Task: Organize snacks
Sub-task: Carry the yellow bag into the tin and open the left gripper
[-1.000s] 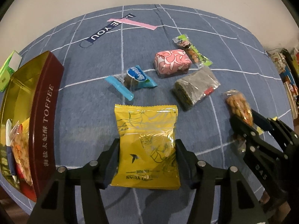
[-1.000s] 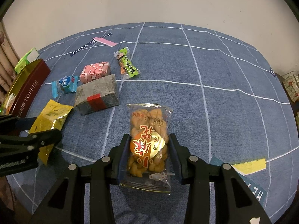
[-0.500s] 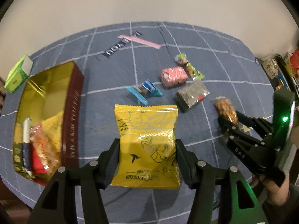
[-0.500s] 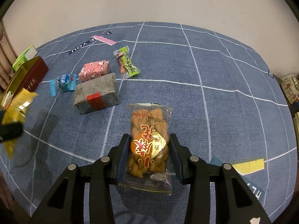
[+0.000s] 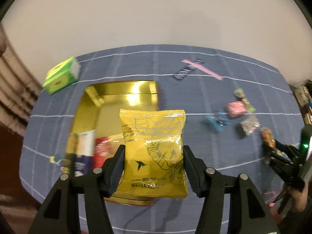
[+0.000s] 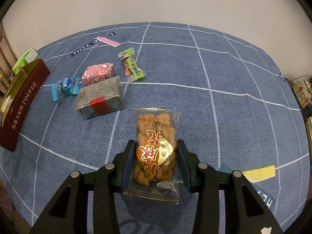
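My left gripper (image 5: 154, 167) is shut on a yellow snack packet (image 5: 154, 152) and holds it above the open gold-lined toffee tin (image 5: 120, 97), which holds several snacks at its near end. My right gripper (image 6: 155, 161) is shut on a clear packet of fried dough twists (image 6: 156, 148) above the blue cloth. In the right wrist view the tin (image 6: 21, 101) stands at the far left. A grey bar (image 6: 100, 97), a pink packet (image 6: 97, 73), a blue candy (image 6: 65, 86) and a green candy (image 6: 131, 65) lie on the cloth.
A green box (image 5: 61, 76) sits behind the tin. Pink and dark labels (image 6: 97, 42) are printed on the blue checked cloth (image 6: 214, 68). A yellow patch (image 6: 259, 172) lies by the right gripper. Clutter stands beyond the table's right edge (image 6: 302, 93).
My left gripper has lifted and swung left with the yellow packet, from the cloth to over the tin. My right gripper has stayed almost still, holding the dough twists.
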The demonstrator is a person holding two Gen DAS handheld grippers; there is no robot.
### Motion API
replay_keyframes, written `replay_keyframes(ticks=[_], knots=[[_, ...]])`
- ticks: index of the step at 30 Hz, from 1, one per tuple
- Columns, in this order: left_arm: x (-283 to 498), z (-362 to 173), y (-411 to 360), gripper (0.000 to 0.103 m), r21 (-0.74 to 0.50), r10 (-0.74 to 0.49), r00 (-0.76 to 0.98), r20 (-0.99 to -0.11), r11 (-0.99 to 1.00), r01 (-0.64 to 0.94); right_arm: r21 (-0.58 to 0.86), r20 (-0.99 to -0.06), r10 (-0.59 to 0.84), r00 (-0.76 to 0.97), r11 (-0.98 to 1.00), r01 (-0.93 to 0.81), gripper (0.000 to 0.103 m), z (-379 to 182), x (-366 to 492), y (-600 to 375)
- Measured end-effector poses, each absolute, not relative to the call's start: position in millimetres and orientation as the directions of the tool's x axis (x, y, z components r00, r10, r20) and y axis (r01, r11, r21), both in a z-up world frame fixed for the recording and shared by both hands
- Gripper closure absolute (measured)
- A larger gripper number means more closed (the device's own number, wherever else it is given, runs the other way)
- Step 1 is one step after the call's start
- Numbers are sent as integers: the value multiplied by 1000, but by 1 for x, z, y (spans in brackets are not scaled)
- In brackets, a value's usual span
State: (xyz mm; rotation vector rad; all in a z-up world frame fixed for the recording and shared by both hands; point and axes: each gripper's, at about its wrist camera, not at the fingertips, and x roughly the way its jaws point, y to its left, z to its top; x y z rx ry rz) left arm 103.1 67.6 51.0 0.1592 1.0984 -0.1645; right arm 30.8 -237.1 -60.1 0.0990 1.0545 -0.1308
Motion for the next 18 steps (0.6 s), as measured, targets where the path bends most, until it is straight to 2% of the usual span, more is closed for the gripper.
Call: replay_keyframes(ticks=[8,18], knots=[[120,33,132,45,81,38,419,-907,993,85,16,-873,-62,485,988,155,63,-60,31,-237],[134,9,157,45,158,120,388,-914,985,69,13,-877,-66,476,987,161,63,-61,32,-237]])
